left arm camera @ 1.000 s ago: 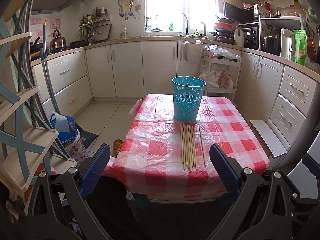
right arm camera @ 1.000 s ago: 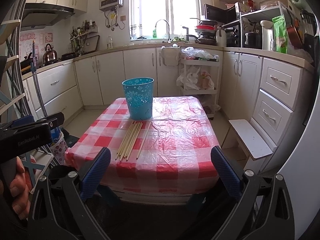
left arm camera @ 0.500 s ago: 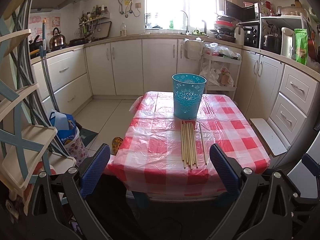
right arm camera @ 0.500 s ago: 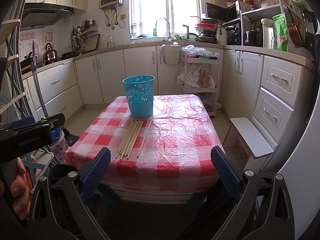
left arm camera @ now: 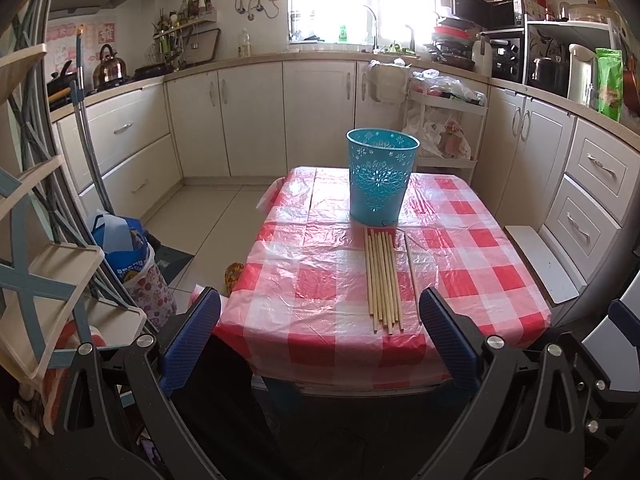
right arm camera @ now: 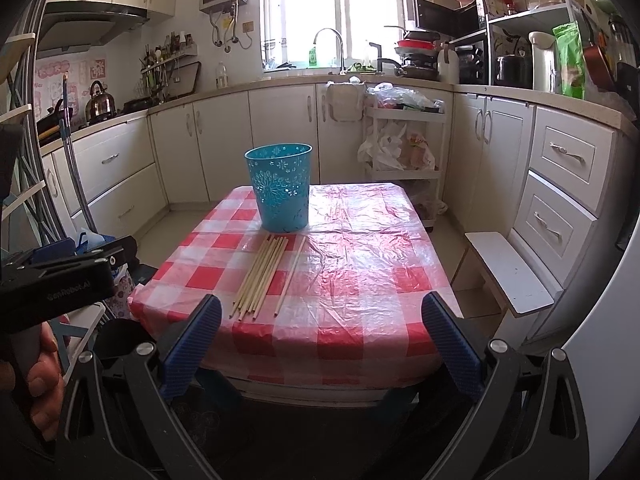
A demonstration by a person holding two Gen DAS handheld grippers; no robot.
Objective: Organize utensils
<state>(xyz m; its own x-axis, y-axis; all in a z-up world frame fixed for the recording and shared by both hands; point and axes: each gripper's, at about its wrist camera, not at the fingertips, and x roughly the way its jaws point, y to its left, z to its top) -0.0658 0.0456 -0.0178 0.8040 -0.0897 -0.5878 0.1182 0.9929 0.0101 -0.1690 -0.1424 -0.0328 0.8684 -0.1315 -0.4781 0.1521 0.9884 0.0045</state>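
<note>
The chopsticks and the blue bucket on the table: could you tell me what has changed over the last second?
Nothing on the table moved. Both grippers eased slightly toward it. The chopsticks lie flat before the blue bucket, untouched, and the left gripper and right gripper stay open and empty.

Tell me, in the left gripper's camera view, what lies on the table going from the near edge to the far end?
Checked tablecloth's near edge → bundle of wooden chopsticks with one stick apart on its right → upright teal bin.
</note>
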